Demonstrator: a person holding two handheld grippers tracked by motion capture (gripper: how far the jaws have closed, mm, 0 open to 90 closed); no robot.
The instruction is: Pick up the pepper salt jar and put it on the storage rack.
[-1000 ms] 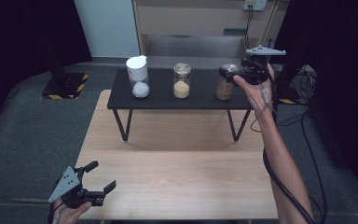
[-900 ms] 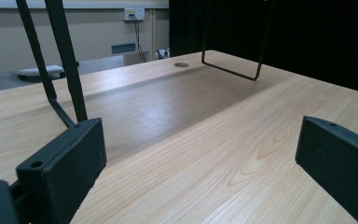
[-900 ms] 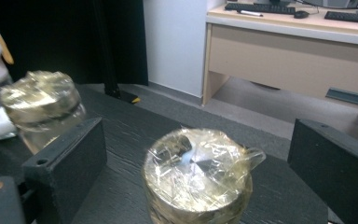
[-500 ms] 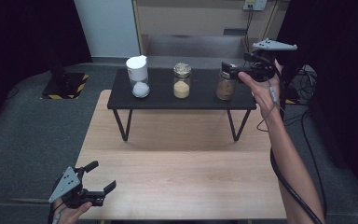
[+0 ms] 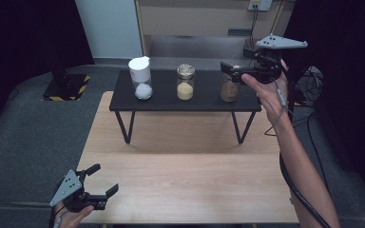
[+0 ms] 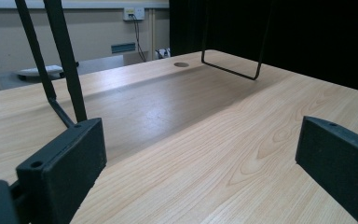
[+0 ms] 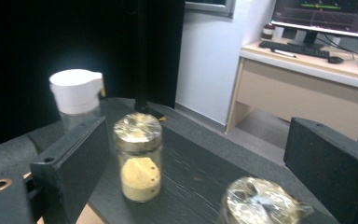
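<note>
A long wooden table (image 5: pixel 185 185) fills the near part of the high view, its pale grain plain in the left gripper view, where a small round hole (image 6: pixel 181 64) sits in the top near the far edge. A low black shelf (image 5: pixel 204 97) stands on it, raised on thin wire legs (image 5: pixel 123 127). On the shelf's left end stands a clear jar with a white lid (image 5: pixel 140 77) and something white inside – well apart from it, in the middle, a jar of yellow powder (image 5: pixel 185 81) with a foil-covered top. Beyond, a light desk (image 7: pixel 307 79) carries a keyboard (image 7: pixel 296 48) and a monitor (image 7: pixel 328 14). On the grey floor at the left lies a yellow-and-black striped plate (image 5: pixel 69 85)
</note>
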